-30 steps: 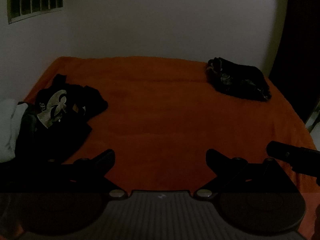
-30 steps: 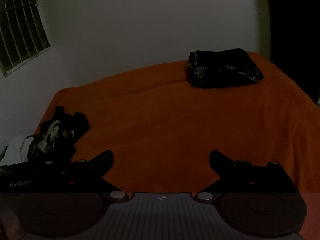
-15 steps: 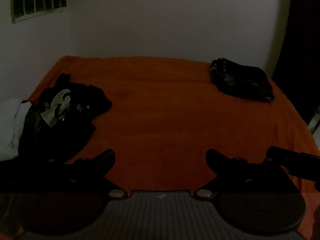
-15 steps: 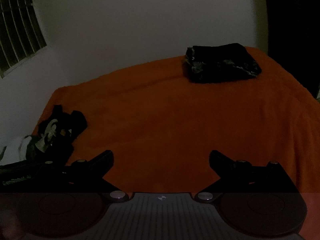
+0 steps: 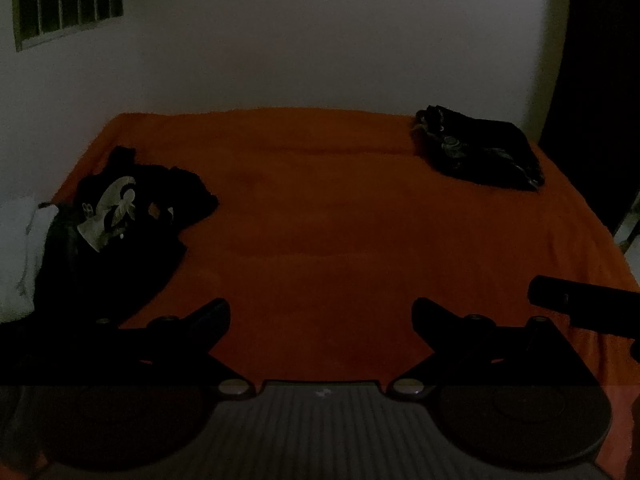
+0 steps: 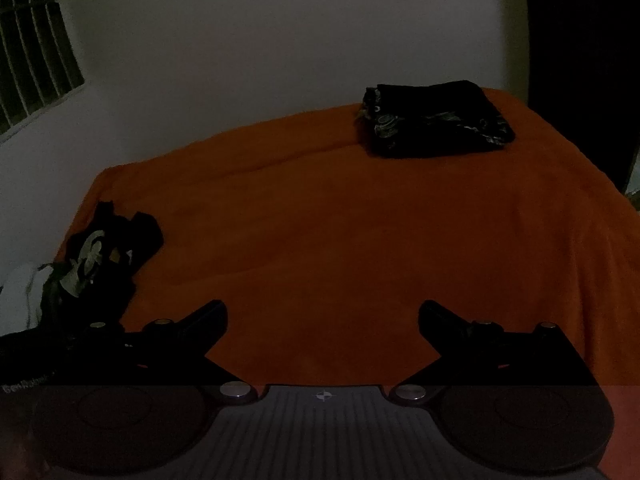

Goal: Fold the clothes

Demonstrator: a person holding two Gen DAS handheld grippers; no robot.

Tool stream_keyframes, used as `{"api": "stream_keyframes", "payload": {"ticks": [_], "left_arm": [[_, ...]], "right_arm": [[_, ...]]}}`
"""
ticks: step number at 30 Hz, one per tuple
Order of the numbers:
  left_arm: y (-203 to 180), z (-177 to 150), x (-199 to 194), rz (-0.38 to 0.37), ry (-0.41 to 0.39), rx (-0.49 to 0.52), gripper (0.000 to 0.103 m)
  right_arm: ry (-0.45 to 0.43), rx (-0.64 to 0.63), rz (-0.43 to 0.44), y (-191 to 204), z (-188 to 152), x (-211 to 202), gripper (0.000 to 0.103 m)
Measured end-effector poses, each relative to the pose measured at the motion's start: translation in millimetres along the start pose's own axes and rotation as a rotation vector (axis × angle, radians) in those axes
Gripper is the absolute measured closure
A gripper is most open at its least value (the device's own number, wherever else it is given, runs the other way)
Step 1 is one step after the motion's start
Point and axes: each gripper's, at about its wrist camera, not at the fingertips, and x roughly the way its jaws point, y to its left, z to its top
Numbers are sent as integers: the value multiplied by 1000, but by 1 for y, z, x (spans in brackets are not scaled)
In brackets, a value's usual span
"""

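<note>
A crumpled pile of dark clothes with a pale print lies at the left edge of the orange bed; it also shows in the right wrist view. A folded stack of dark clothes sits at the far right corner, seen too in the right wrist view. My left gripper is open and empty above the bed's near edge. My right gripper is open and empty, also at the near edge; part of it shows at the right of the left wrist view.
A white cloth lies beside the crumpled pile at the far left. A pale wall runs behind the bed, with a barred window at upper left. A dark curtain or doorway stands at the right.
Both grippers have shifted slightly; the views have tilted a little, the folded stack sitting higher in the right wrist view. Both stay open and empty.
</note>
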Motion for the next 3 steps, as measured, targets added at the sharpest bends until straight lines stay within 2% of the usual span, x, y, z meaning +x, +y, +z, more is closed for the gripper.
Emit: {"api": "stream_keyframes", "payload": {"ticks": [3], "left_arm": [[-2, -1, -2, -12, -7, 4, 0]], "right_arm": [[-1, 8, 5, -2, 0, -1, 0]]}}
